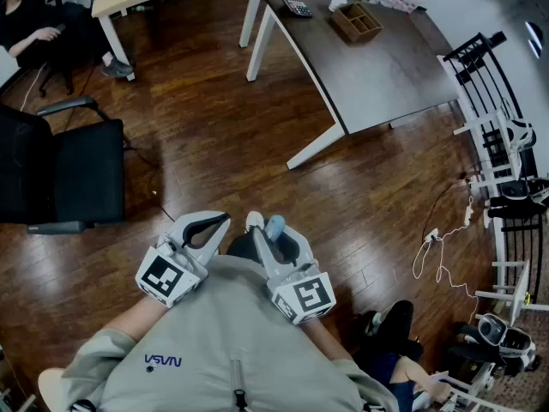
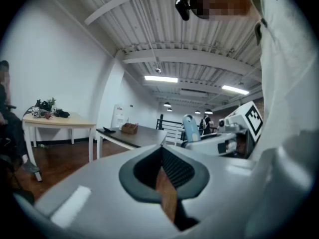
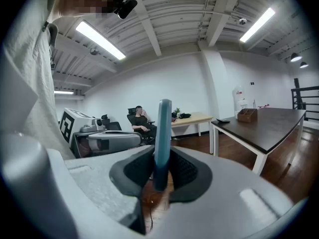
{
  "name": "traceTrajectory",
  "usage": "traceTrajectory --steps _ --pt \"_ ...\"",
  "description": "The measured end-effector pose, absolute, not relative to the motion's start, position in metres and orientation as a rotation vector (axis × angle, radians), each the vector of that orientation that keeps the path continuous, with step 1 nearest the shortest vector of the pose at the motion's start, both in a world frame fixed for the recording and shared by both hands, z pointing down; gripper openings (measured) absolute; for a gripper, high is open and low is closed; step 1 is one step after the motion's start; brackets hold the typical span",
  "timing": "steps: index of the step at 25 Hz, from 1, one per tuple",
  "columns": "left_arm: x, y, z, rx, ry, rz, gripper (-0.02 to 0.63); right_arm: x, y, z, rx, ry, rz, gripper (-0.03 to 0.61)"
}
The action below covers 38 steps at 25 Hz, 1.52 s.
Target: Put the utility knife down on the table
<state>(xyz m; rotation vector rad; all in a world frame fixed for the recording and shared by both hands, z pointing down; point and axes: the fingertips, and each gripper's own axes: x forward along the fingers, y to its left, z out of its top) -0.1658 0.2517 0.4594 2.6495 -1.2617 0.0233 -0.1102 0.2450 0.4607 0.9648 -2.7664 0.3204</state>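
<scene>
We hold the utility knife (image 3: 163, 138) in the right gripper (image 3: 162, 171), well short of the dark table (image 1: 377, 67).

Both our forearms are tucked in against the grey sweatshirt (image 1: 223, 342), and the two grippers sit side by side just in front of our chest, aimed roughly level across the wood floor (image 1: 214, 136) toward that table. The right gripper's jaws are clamped on the lower part of the blue knife, which stands upright between them with its rounded end rising above the tips. It is in the air and far from the table top. The left gripper (image 1: 206, 227) is on the side farther from the table. Its jaw tips meet with nothing between them. A wooden organiser box (image 1: 356, 21) rests at the table's far end.
</scene>
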Motion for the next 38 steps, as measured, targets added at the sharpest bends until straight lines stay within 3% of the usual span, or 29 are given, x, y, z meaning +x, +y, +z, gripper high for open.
traceTrajectory --steps 17,26,38 --pt "-0.153 0.168 0.453 2.553 -1.426 -0.008 -0.002 -0.099 0.152 0.452 0.789 -2.830 0.311 0.077" --pt "-0.103 0.098 0.442 2.570 -1.457 0.084 -0.002 -0.043 0.080 0.442 0.769 -2.840 0.341 0.077" --pt "-0.014 0.015 0.445 2.685 -1.145 0.196 -0.002 0.038 0.004 0.458 1.051 -2.758 0.453 0.077"
